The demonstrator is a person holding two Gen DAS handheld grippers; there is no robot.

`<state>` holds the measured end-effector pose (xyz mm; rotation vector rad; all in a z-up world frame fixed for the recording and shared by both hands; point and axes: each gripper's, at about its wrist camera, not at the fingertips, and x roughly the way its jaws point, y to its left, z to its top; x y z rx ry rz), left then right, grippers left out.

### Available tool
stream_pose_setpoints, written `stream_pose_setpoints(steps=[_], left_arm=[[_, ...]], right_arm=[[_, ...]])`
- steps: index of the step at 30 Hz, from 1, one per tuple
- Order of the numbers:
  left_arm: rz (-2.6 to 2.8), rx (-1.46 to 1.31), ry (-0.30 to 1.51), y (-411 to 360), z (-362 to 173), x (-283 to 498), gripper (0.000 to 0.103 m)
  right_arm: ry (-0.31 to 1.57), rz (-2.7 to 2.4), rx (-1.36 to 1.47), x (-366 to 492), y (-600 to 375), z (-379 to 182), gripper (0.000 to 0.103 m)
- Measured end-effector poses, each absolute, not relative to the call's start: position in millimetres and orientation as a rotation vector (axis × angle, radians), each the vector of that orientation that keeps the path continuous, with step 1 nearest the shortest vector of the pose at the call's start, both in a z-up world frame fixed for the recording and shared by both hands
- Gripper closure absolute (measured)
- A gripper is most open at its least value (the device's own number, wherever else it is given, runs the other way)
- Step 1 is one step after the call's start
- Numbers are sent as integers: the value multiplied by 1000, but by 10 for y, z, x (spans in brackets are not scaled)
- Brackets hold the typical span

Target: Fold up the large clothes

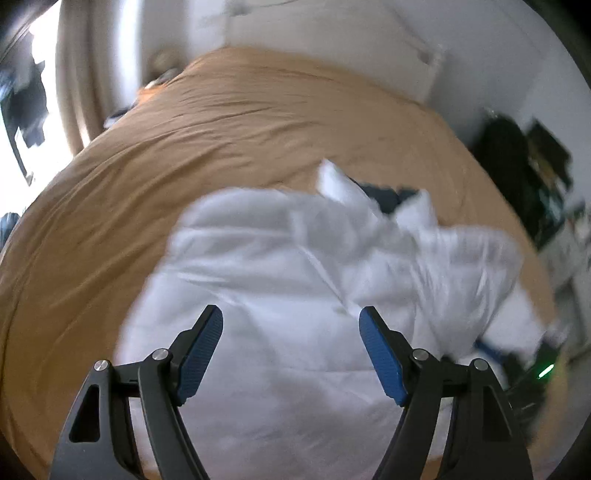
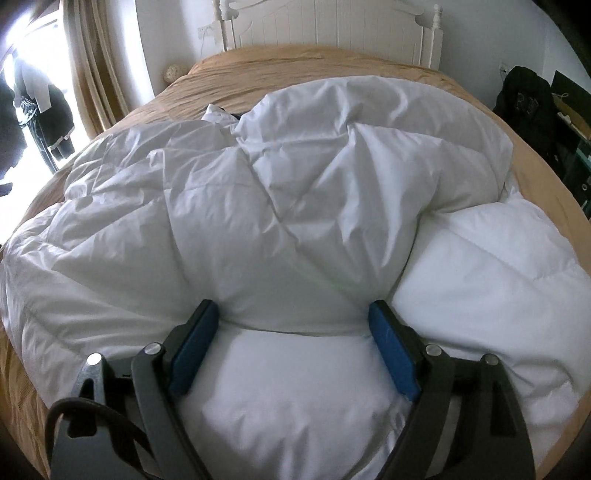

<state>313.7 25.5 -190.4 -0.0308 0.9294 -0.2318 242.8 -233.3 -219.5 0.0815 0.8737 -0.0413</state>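
A large white puffy quilted garment [image 2: 295,206] lies crumpled on a bed with a tan cover [image 2: 295,62]. It also shows, blurred, in the left wrist view [image 1: 295,280] on the tan cover [image 1: 184,140]. My left gripper [image 1: 291,317] is open and empty, held above the white fabric. My right gripper [image 2: 293,314] is open, its blue pads [image 2: 391,347] on either side of a thick fold of the garment, with fabric between them. A dark patch [image 1: 384,195] shows at the garment's far edge.
A white headboard [image 2: 332,26] stands at the far end of the bed. A curtain and bright window [image 2: 85,74] are to the left. Dark clothes and shelves [image 2: 535,110] stand at the right of the bed.
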Motion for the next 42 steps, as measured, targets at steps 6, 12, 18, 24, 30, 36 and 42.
stream_pose_setpoints(steps=[6, 12, 18, 24, 30, 36, 42], left_arm=[[-154, 115, 863, 129, -2602, 3114, 11], [-139, 81, 888, 197, -2688, 3168, 6], [-124, 89, 902, 158, -2671, 3165, 4], [-117, 80, 921, 156, -2705, 3232, 3], [-125, 80, 930, 179, -2719, 3237, 2], [-181, 33, 951, 280, -2515, 3212, 23], [-196, -2, 895, 206, -2002, 3338, 23]], right_arm=[[871, -29, 89, 2470, -2515, -2292, 20], [881, -34, 117, 2408, -2595, -2082, 21], [898, -42, 234, 2923, -2773, -1730, 22], [1037, -120, 77, 3758, -2741, -2068, 36], [1050, -303, 108, 4066, -3416, -2085, 36], [941, -360, 130, 3696, -3667, -1745, 42], [747, -222, 67, 2896, -3113, -1443, 34]])
